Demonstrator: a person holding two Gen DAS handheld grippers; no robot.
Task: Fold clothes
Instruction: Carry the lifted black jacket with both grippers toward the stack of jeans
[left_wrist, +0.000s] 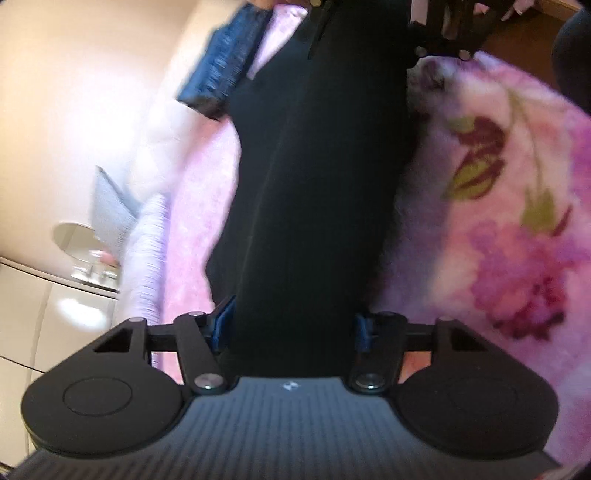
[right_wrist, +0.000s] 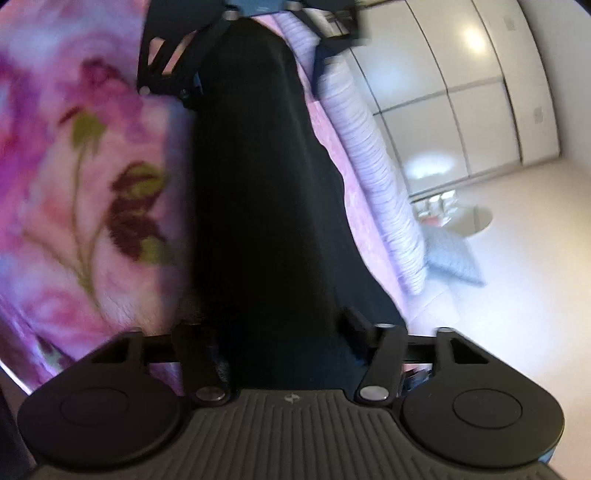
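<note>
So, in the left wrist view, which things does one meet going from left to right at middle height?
Glossy white cabinet → grey cushion → striped lilac pillow → long black garment → pink floral fleece blanket.

No readable text or numbers; only a small pale emblem (left_wrist: 290, 386) on each ribbed claw housing (left_wrist: 295, 424).

Right tongs (right_wrist: 284, 332) gripping black garment (right_wrist: 258, 184); floral pink blanket (right_wrist: 85, 184) beneath; left tongs (right_wrist: 240, 22) opposite
</note>
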